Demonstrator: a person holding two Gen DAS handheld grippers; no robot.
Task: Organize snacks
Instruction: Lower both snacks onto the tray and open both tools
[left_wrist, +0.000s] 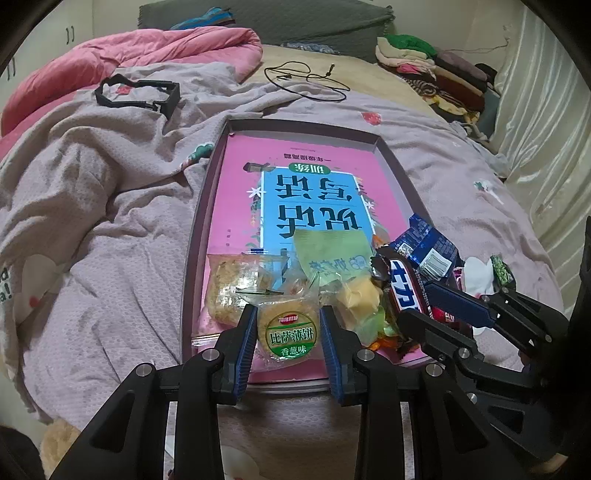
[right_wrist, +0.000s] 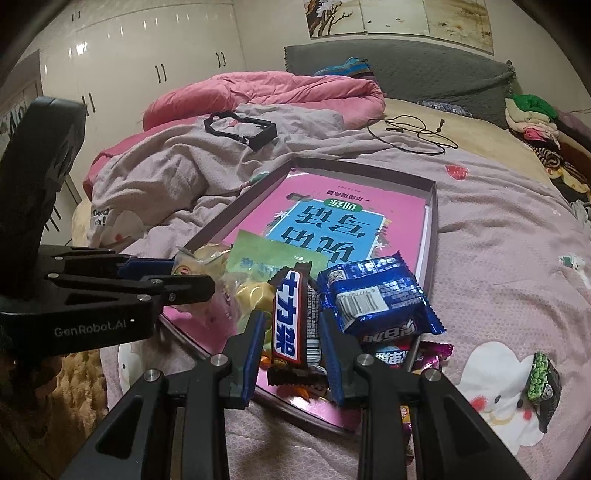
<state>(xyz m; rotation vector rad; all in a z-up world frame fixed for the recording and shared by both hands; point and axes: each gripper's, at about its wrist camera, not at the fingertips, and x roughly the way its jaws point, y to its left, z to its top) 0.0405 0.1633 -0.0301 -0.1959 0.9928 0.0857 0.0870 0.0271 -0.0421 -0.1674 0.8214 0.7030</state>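
A shallow box tray (left_wrist: 199, 221) lined with a pink book lies on the bed, with snacks heaped at its near end. My left gripper (left_wrist: 289, 332) is shut on a round cracker packet (left_wrist: 288, 330) with a green label, just above the tray's near edge. My right gripper (right_wrist: 293, 332) is shut on a brown chocolate bar (right_wrist: 291, 317) over the tray's (right_wrist: 432, 229) near right corner. Beside the bar lie a blue biscuit packet (right_wrist: 380, 299), a pale green packet (right_wrist: 266, 254) and yellow sweets (left_wrist: 362, 295). A clear packet of crumbly biscuit (left_wrist: 229, 291) lies at the left.
A small green pea packet (right_wrist: 543, 384) lies on the blanket right of the tray. Further back are a black plastic frame (left_wrist: 136, 92), a thin black cable (left_wrist: 306, 81), a pink duvet (left_wrist: 166, 48) and a pile of folded clothes (left_wrist: 424, 62).
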